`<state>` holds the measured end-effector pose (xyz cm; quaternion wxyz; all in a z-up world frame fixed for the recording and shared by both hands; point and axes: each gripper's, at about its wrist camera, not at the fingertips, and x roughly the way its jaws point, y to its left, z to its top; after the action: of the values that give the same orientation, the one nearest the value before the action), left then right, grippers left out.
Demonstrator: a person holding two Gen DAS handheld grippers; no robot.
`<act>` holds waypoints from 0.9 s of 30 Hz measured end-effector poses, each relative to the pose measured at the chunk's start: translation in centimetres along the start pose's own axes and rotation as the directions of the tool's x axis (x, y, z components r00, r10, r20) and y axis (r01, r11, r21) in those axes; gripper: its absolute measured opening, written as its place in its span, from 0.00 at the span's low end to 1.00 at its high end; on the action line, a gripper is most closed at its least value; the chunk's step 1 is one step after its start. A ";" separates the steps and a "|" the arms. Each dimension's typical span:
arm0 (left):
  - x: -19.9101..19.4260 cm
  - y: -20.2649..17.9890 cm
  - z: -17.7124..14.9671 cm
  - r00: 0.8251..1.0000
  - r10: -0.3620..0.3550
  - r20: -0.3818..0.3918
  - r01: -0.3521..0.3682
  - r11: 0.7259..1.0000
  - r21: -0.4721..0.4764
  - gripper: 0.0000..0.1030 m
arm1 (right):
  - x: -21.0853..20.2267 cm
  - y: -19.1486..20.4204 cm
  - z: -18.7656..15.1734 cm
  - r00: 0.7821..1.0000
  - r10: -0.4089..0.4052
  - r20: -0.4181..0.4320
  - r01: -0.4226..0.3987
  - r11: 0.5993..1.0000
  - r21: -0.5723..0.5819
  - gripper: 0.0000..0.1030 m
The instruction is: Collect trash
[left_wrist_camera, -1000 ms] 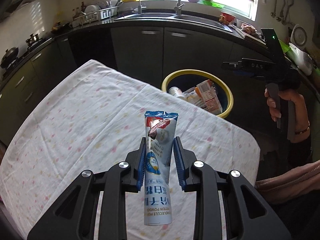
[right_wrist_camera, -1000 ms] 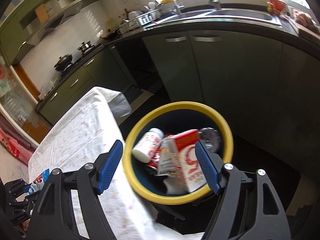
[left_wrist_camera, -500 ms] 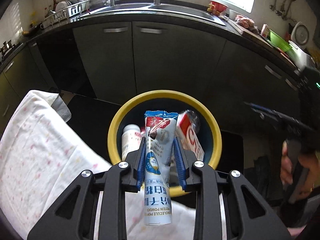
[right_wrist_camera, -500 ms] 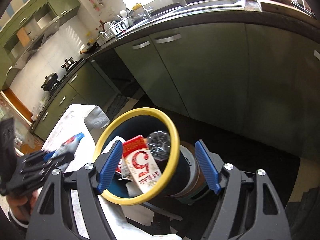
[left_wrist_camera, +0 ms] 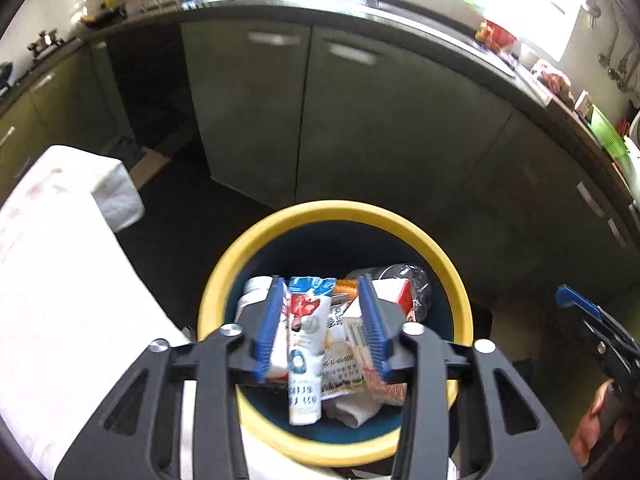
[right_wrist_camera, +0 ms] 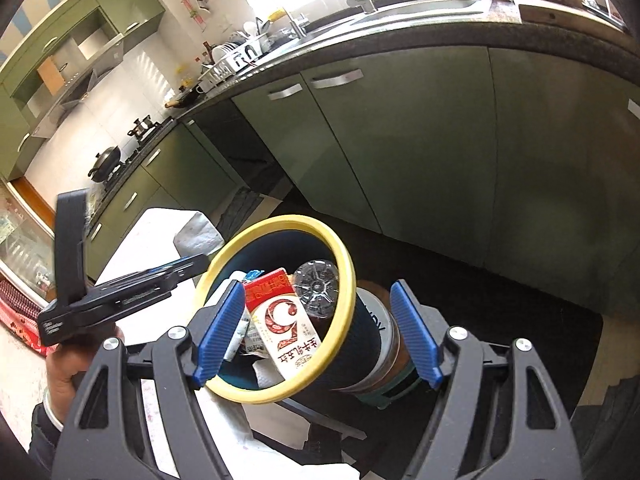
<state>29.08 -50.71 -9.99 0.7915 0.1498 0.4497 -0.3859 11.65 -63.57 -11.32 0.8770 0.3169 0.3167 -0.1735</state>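
Observation:
My left gripper (left_wrist_camera: 322, 326) is open, right above the yellow-rimmed dark bin (left_wrist_camera: 332, 210). The blue-white powder sachet (left_wrist_camera: 305, 354) hangs loose between the spread fingers, touching neither pad, over the trash in the bin. The bin holds a red-white carton (right_wrist_camera: 282, 320), a clear plastic bottle (right_wrist_camera: 316, 288), a white bottle (left_wrist_camera: 250, 294) and wrappers. My right gripper (right_wrist_camera: 318, 334) is open and empty, a little to the right of the bin (right_wrist_camera: 340, 256). The left gripper shows in the right wrist view (right_wrist_camera: 188, 266) at the bin's left rim.
The table with a white flowered cloth (left_wrist_camera: 60, 280) lies left of the bin. Green kitchen cabinets (left_wrist_camera: 360, 128) and a counter with a sink stand behind it. The floor around the bin is dark.
My left gripper has moved from over the table to over the bin, then opened and let go of the sachet. My right gripper has drawn back to the right.

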 end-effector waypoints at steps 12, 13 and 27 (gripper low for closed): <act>-18.2 3.5 -9.7 0.938 0.177 0.298 -0.154 0.983 -0.098 0.95 | -1.5 5.5 -2.1 0.996 0.081 -0.045 -0.087 0.982 -0.168 0.78; -19.7 4.1 -11.1 0.928 0.207 0.311 -0.178 0.977 -0.119 0.95 | -1.7 6.3 -2.5 0.995 0.089 -0.053 -0.098 0.976 -0.196 0.78; -35.4 9.0 -30.5 0.792 0.544 0.279 -0.387 0.799 -0.460 0.95 | -9.6 15.2 -8.5 0.984 0.177 0.024 -0.139 0.845 -0.517 0.93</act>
<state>7.06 -10.17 1.53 0.9504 0.0203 0.2932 -0.1021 8.49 -45.73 -3.24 0.9515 0.0907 0.2931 -0.0214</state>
